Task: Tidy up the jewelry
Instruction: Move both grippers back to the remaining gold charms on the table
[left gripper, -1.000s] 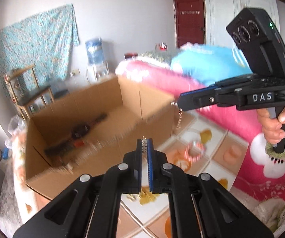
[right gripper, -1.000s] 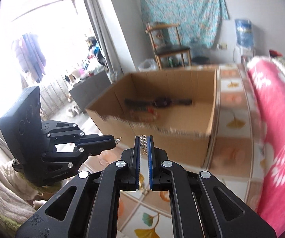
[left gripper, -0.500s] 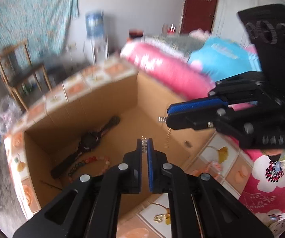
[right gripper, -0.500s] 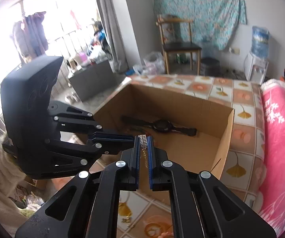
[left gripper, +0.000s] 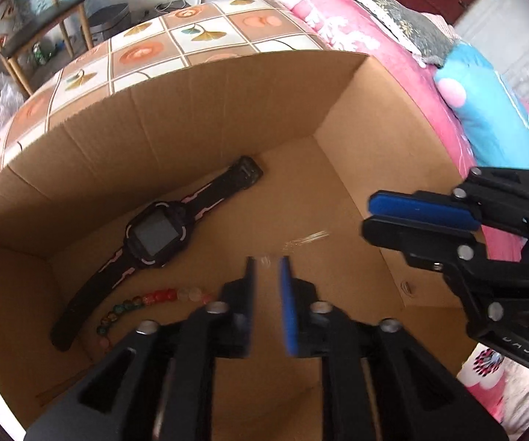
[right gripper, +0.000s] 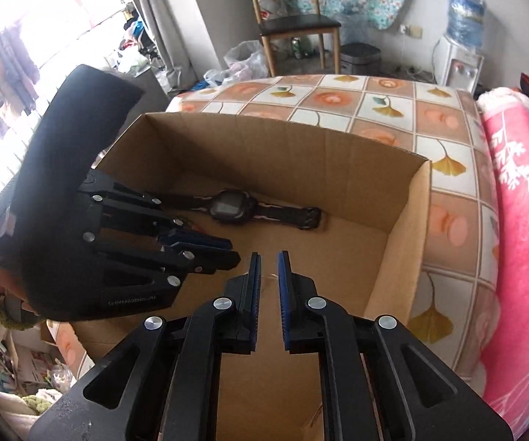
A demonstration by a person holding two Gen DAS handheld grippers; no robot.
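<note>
Both grippers have swung over the cardboard box [left gripper: 198,117] and tipped down into it, and their jaws have just been opening. Left gripper [left gripper: 266,262] and right gripper [right gripper: 268,257] now stand released, with a thin chain [left gripper: 306,238] blurred, seemingly dropping between them toward the box floor. A black watch [left gripper: 154,235] and a bead bracelet [left gripper: 146,299] already lie inside. Box walls crowd both tools; whatever remains outside is hidden.
</note>
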